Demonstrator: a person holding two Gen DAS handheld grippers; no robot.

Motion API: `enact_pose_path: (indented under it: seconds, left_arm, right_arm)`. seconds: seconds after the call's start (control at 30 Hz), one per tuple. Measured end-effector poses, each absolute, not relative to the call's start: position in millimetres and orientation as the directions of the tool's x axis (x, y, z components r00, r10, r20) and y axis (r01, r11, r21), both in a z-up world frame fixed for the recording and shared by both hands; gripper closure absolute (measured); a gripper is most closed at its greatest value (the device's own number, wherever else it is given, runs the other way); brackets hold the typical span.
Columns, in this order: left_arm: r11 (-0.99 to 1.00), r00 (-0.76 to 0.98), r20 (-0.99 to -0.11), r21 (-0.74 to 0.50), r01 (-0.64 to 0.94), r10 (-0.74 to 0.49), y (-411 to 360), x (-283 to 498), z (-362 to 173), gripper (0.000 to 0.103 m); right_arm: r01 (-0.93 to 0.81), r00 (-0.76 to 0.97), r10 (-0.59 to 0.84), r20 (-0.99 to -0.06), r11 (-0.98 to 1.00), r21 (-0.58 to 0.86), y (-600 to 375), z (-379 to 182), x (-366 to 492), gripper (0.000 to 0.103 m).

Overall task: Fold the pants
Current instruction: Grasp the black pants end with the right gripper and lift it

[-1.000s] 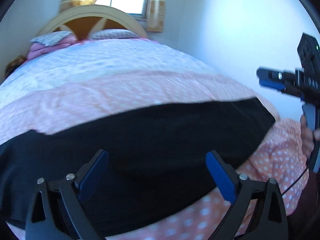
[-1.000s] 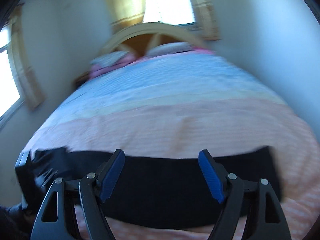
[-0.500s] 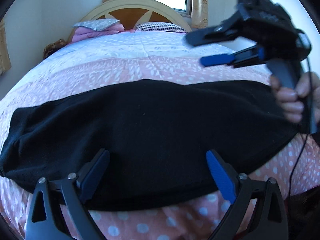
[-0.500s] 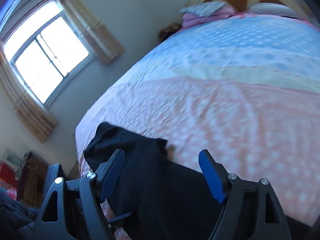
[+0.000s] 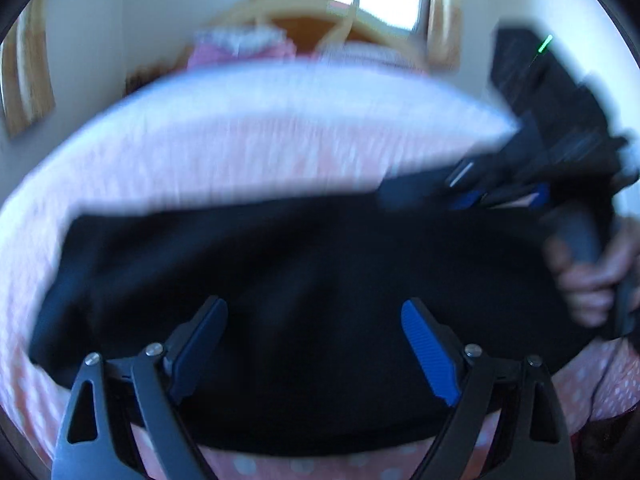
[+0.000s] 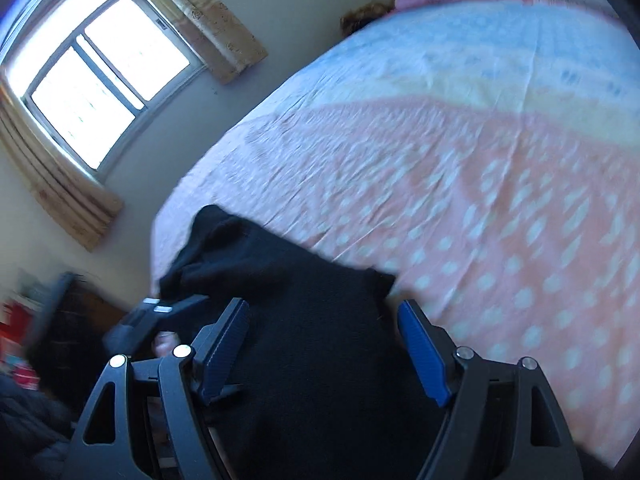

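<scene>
The black pants (image 5: 304, 280) lie flat across the foot of the bed, spread left to right; they also show in the right wrist view (image 6: 312, 320). My left gripper (image 5: 314, 344) is open and empty, hovering just over the near middle of the pants. My right gripper (image 6: 324, 344) is open and empty, low over the pants near their far edge; its body shows blurred in the left wrist view (image 5: 560, 168) over the right end of the pants. Part of the left gripper (image 6: 156, 316) shows in the right wrist view.
The bed (image 6: 500, 184) has a pink polka-dot and pale blue cover. Pillows (image 5: 240, 46) and a curved headboard (image 5: 304, 16) stand at the far end. A curtained window (image 6: 92, 76) is on the left wall. Clutter (image 6: 24, 344) sits on the floor at the left.
Both grippers have dropped closer to the pants. The right gripper has swung lower over the right end of the pants. Both stay open.
</scene>
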State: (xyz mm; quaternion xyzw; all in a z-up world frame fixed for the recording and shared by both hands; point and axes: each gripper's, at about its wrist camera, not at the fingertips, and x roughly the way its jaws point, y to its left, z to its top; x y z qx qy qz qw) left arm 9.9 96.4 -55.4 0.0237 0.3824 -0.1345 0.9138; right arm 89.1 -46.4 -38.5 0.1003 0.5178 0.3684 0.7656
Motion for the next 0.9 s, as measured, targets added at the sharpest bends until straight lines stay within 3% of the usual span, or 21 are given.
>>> enact_pose_path:
  seconds: [0.1,0.23,0.53,0.63,0.77,0.9]
  left_arm:
    - [0.959,0.699,-0.685,0.004,0.285,-0.205,93,-6,-56,0.012]
    - [0.959,0.699,-0.681,-0.016,0.284,-0.218,98,-8,-59,0.011]
    - [0.96,0.701,-0.681,-0.008,0.279,-0.209,88,4,-57,0.007]
    - [0.96,0.702,-0.68,-0.012,0.28,-0.213,89,4,-58,0.007]
    - [0.958,0.702,-0.676,-0.019,0.286,-0.223,90,3,-59,0.006]
    - [0.956,0.7,-0.676,-0.023,0.293,-0.231,89,1,-60,0.006]
  right_arm:
    - [-0.477,0.194,0.676,-0.711,0.698,0.534,-45,-34,76,0.026]
    - [-0.504,0.226,0.682,-0.695,0.693,0.516,-40,-22,62,0.025]
    - [-0.494,0.096,0.684,-0.724,0.664,0.561,-20,-45,77,0.025]
    - [-0.454,0.281,0.585,-0.761,0.779,0.432,-26,-34,84,0.025]
    - [-0.411,0.166,0.665,-0.728,0.718,0.562,-35,-45,87,0.025]
    - [-0.469,0.156,0.659,-0.736,0.705,0.532,-33,-36,74,0.025]
